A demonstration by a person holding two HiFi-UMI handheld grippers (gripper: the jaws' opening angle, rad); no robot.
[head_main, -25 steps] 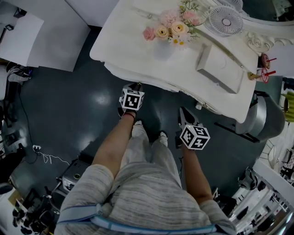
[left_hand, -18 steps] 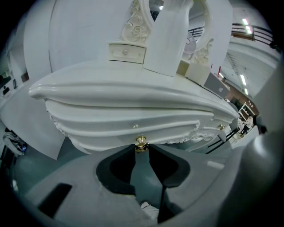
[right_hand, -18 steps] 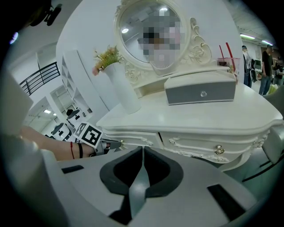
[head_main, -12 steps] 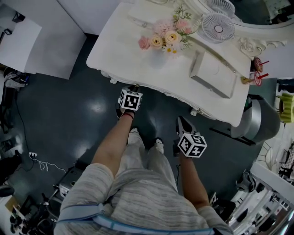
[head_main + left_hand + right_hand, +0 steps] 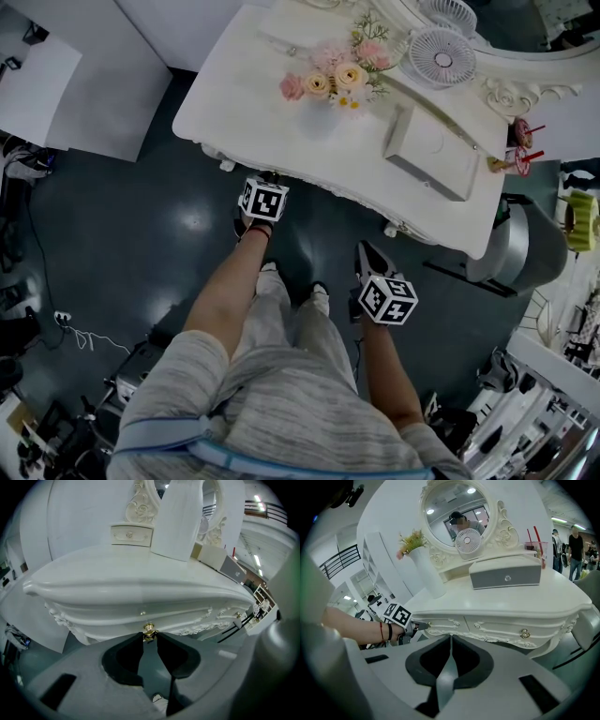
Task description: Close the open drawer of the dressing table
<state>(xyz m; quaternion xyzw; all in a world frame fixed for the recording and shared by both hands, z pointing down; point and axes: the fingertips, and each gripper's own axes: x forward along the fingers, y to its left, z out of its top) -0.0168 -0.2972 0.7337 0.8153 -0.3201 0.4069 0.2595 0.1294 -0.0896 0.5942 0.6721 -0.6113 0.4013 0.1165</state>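
The white dressing table (image 5: 253,112) fills the top of the head view. My left gripper (image 5: 272,176) reaches its front edge. In the left gripper view the jaws (image 5: 149,637) sit tight on either side of the small gold drawer knob (image 5: 148,630), and the left drawer front (image 5: 140,616) lies flush under the tabletop. The right gripper view shows that gripper (image 5: 417,626) at the same knob. My right gripper (image 5: 364,249) hangs back from the table, shut with nothing in it (image 5: 450,639). The right drawer's knob (image 5: 525,633) is untouched.
On the tabletop stand a vase of flowers (image 5: 330,80), a small fan (image 5: 442,58), a grey box (image 5: 427,150) and a cup with red straws (image 5: 520,136). A grey stool (image 5: 516,246) stands at the table's right end. Cables lie on the dark floor (image 5: 80,333).
My left gripper has moved forward toward the table with the knob between its jaws, and the drawer's projecting edge has gone in under the top. My right gripper has hardly moved.
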